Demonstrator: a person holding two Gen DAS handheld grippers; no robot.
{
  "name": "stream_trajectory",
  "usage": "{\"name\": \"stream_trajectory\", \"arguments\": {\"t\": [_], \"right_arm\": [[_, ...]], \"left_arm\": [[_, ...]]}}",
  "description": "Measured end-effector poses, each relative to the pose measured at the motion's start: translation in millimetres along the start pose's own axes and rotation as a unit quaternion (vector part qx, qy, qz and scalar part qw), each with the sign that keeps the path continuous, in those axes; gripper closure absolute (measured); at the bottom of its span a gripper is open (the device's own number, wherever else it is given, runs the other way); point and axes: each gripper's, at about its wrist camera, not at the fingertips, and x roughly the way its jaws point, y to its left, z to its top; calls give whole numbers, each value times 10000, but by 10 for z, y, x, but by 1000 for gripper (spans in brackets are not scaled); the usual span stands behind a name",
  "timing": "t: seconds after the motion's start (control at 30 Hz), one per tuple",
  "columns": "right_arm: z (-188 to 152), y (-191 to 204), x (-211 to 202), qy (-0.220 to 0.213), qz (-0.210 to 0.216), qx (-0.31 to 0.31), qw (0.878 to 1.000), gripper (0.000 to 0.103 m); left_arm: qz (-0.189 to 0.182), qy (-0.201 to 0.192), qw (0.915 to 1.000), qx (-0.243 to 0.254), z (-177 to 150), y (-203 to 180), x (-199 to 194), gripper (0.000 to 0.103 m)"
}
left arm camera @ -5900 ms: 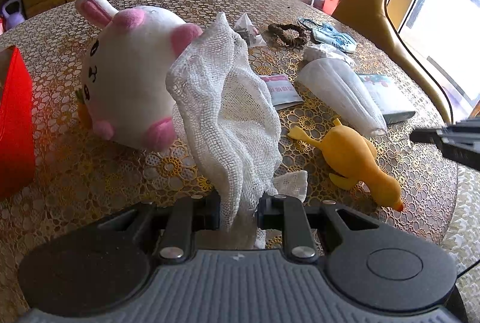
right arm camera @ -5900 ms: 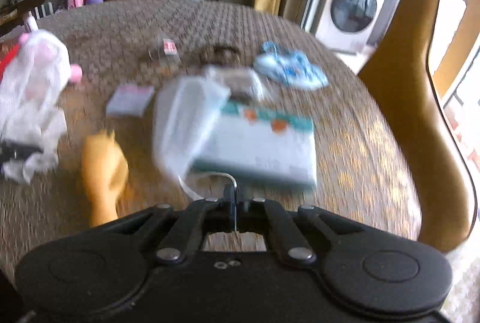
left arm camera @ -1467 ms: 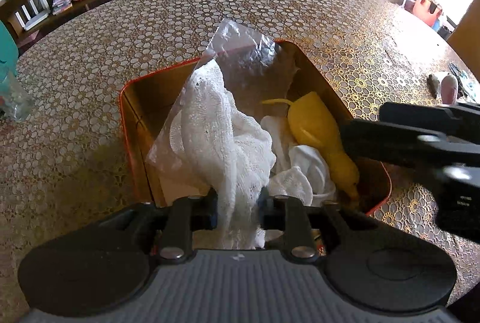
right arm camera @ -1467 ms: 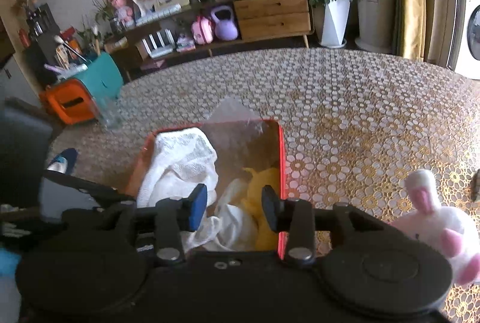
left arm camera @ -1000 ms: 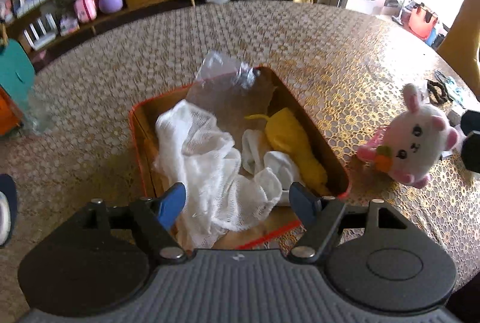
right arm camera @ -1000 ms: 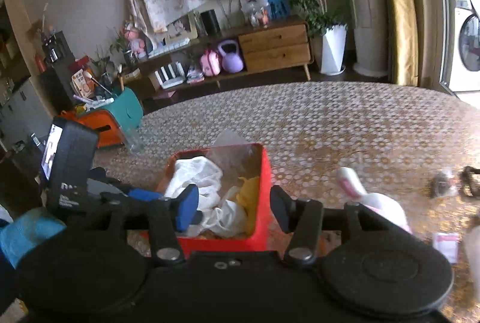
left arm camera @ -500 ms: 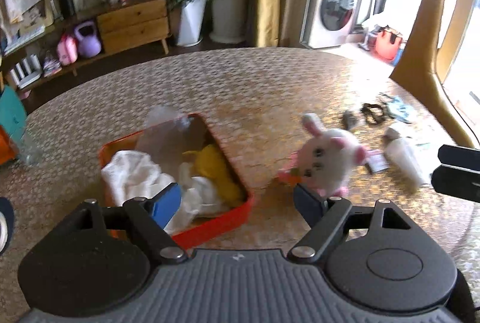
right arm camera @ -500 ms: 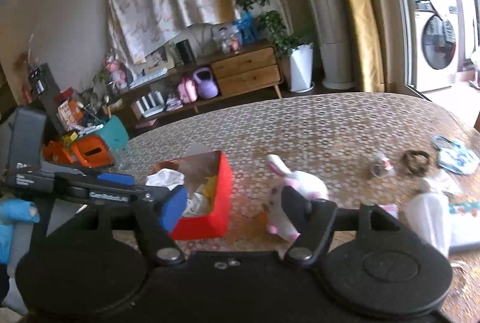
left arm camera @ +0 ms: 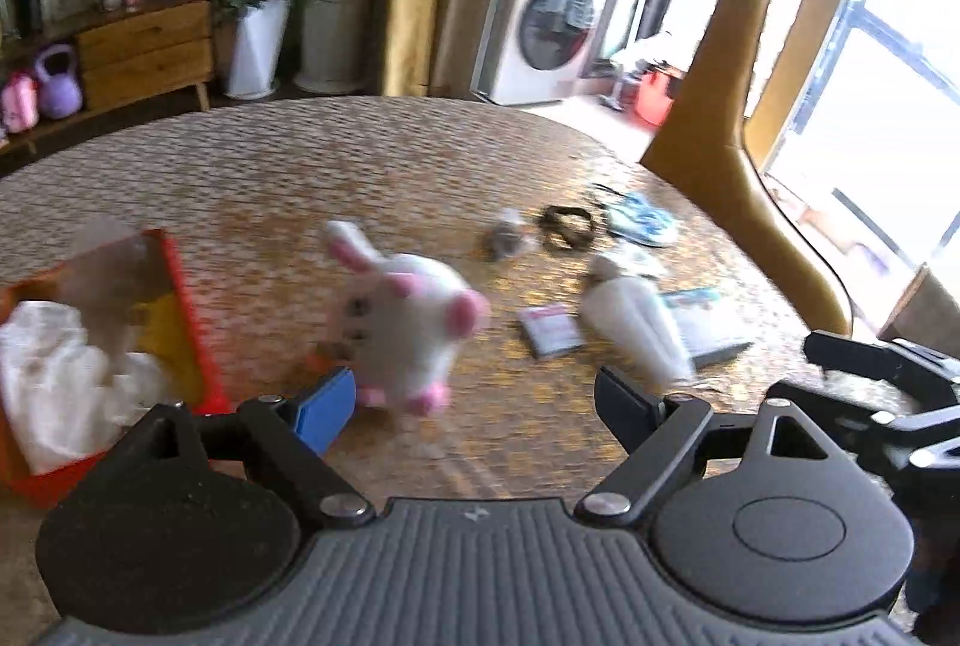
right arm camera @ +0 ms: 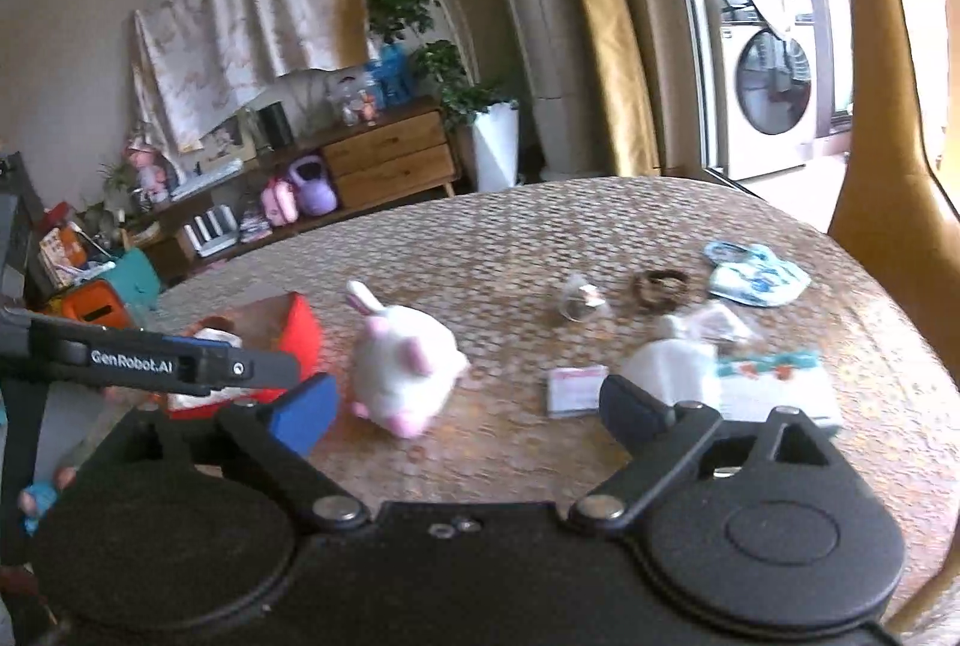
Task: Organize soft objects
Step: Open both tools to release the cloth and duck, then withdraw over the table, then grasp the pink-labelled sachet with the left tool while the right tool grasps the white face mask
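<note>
Daylight from blown-out windows (left arm camera: 870,117) on the right; left wrist view motion-blurred, fisheye bending at edges, right view sharper.

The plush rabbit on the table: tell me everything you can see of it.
The plush rabbit is a round, white, soft-looking toy with pink ears, pink feet and a small dark face; something orange shows at its front in the left wrist view, too blurred to name. It lies on the patterned tablecloth, one long ear pointing up and away, just right of the red box, apart from it. Neither gripper touches it.
</note>
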Motion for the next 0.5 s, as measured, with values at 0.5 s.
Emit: {"name": "stream_trajectory", "arguments": {"t": [0.5], "right_arm": [[-245, -561, 188, 241, -355, -458, 9980, 9]], "left_arm": [[-120, 436, 9986, -289, 211, -640, 892, 1]]}}
